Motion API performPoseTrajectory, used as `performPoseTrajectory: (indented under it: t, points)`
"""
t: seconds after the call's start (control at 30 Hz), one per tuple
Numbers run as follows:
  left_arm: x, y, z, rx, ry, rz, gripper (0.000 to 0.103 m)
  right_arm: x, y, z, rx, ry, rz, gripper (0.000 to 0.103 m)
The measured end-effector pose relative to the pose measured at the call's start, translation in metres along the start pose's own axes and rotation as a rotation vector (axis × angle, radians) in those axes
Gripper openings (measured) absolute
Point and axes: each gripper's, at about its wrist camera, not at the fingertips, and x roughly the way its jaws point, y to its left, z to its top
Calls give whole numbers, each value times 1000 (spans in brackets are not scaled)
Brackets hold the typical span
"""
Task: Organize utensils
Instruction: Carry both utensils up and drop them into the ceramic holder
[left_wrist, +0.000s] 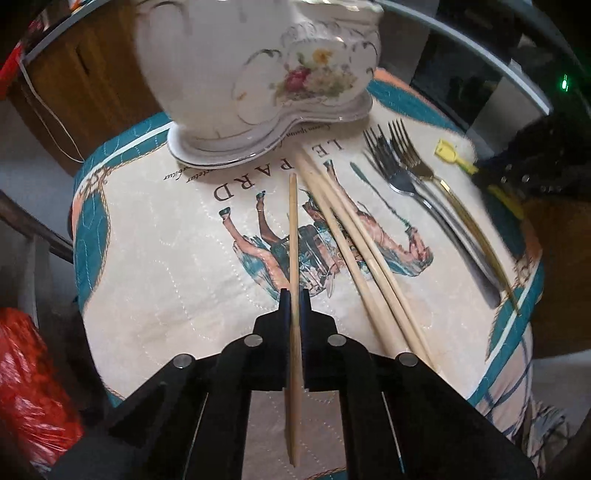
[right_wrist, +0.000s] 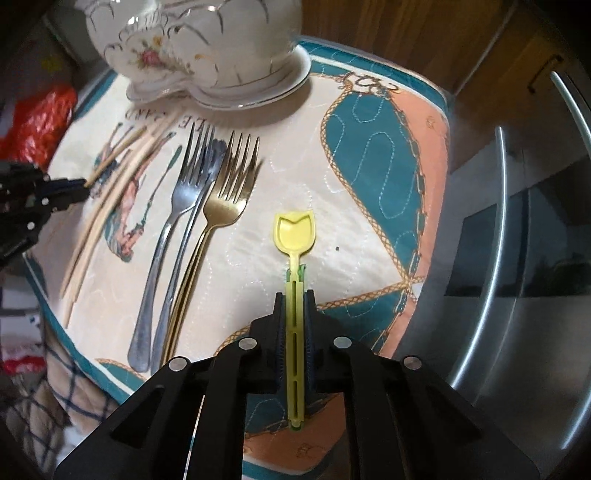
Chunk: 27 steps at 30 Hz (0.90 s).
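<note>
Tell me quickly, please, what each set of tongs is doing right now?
Left tongs: closed on a pale wooden chopstick.
Right tongs: closed on a small yellow plastic spoon.

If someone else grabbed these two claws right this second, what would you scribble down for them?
Left claw: shut on one wooden chopstick.
Right claw: shut on the yellow plastic spoon.
On the printed mat: more loose chopsticks, three forks lying side by side, and the floral ceramic holder at the far edge.
Done: both items gripped.
Left: probably place them in the holder, then collect the remaining utensils.
</note>
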Motion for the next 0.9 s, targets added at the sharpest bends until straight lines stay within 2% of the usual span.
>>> performPoseTrajectory:
  t: [0.13,0.43,0.6,0.73,0.9]
  points:
    - [-16,19,-12,-92,-101,-81,4,-16,-4,-2,32,-86,40,10]
    - [-76,65,-36,-251,-358,-133,4,-76,-11,-12,108,-385,149,10]
    - [-118,70,-46,-242,-541,-119,4,-103,-5,-11,122,-547,214,10]
    - [-138,67,-32,-219,-618,-88,4,-118,1,-10,135,-635,243,10]
    - [-159,66,-16,-220,-704,-117,4,-125,3,0,161,-726,285,10]
